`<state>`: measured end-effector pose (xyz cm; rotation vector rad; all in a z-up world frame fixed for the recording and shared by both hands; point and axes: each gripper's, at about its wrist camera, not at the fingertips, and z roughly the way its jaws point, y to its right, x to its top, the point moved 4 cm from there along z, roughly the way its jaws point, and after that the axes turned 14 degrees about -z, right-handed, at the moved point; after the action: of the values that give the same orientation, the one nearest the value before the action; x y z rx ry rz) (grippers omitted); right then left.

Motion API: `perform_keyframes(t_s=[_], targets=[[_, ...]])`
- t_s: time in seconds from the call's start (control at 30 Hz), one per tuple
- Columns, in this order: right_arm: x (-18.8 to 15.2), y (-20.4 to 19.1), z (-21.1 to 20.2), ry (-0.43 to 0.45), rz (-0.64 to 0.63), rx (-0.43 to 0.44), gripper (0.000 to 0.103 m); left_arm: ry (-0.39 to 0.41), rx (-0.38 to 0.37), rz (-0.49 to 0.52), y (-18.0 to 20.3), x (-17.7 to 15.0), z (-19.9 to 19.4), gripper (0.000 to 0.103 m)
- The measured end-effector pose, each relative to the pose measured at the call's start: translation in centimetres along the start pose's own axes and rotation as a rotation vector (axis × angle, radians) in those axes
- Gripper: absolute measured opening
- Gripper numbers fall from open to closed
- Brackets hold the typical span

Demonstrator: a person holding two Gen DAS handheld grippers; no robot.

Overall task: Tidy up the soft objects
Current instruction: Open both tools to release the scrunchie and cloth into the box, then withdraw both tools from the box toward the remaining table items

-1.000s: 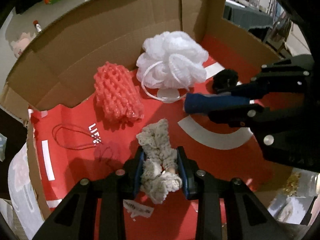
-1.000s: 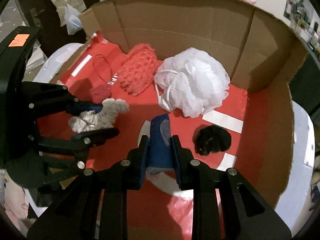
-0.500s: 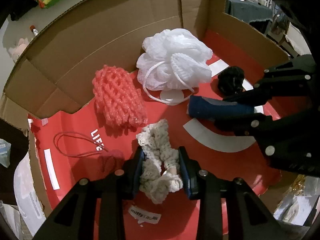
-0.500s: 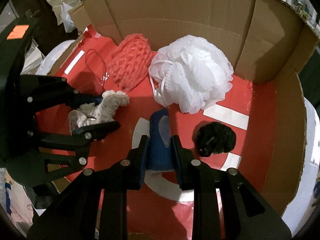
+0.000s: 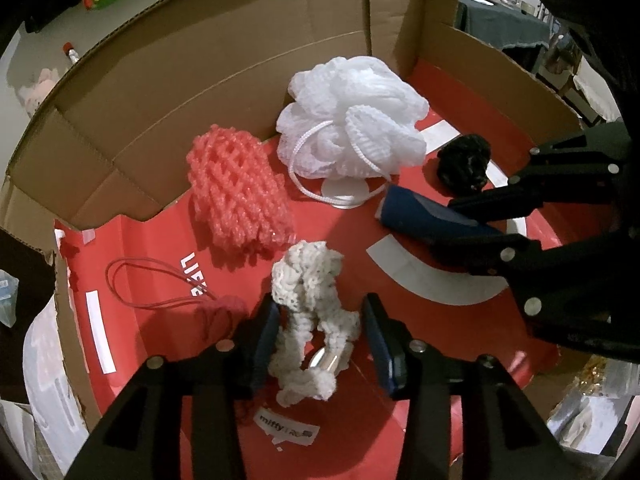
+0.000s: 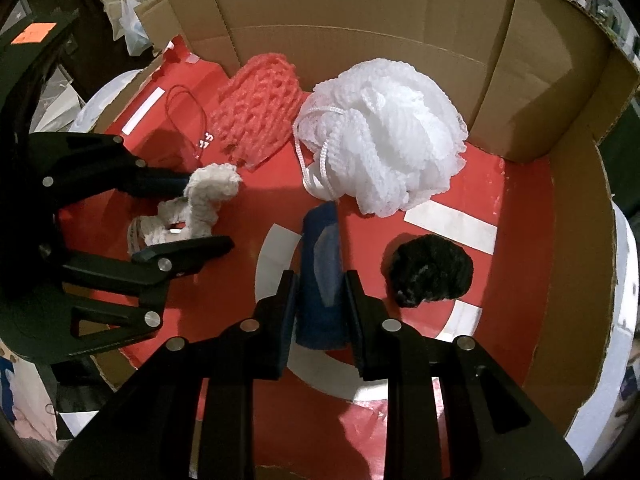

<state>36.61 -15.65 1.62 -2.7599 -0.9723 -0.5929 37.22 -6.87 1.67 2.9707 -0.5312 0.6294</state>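
Releasing: left claw (image 5: 320,332) jaws are opening — a second ago they pinched the cream knitted piece (image 5: 310,312); now it lies loose between the pads on the red box floor (image 5: 420,292).
Holding: right claw (image 6: 320,304) unchanged, pressed onto the blue soft roll (image 6: 320,276).
Ahead of the claws: pink mesh sponge (image 5: 236,196), white bath pouf (image 5: 352,120), black scrunchie (image 6: 428,272).
Task meaning: cream piece judged placed — blue roll follows.

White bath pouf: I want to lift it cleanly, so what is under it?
Under the white bath pouf lies the red liner with a white patch; anything further beneath is covered.
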Motion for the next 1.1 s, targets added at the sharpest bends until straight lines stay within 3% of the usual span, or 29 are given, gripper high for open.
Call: perform_keyframes(t_s=[0.6,0.67,0.7,0.77,0.87,1.1], targets=[[0.1,-0.4,-1.0,0.025,0.002,-0.034,0.025,0.087,-0.014,-0.056,-1.6,-1.3,-4.3,0.064],[-0.3,-0.3,-1.4,0.023,0.002,-0.042,0.033,0.098,-0.013,-0.064,-1.6,-1.9,-4.9,0.067],[-0.4,-0.4,-1.5,0.026,-0.001,-0.048,0.050,0.104,-0.012,-0.065,-1.6,-2.0,-5.2,0.067],[-0.4,-0.4,-2.0,0.046,-0.012,-0.070,0.062,0.117,-0.011,-0.069,-1.7,-2.3,-5.7,0.068],[-0.5,-0.3,-2.7,0.055,-0.001,-0.080,0.062,0.137,-0.019,-0.087,-2.0,-2.6,-6.8,0.068],[-1.1,-0.8,-6.6,0.107,-0.006,-0.124,0.062,0.243,-0.046,-0.131,-1.9,-3.1,-10.9,0.082]])
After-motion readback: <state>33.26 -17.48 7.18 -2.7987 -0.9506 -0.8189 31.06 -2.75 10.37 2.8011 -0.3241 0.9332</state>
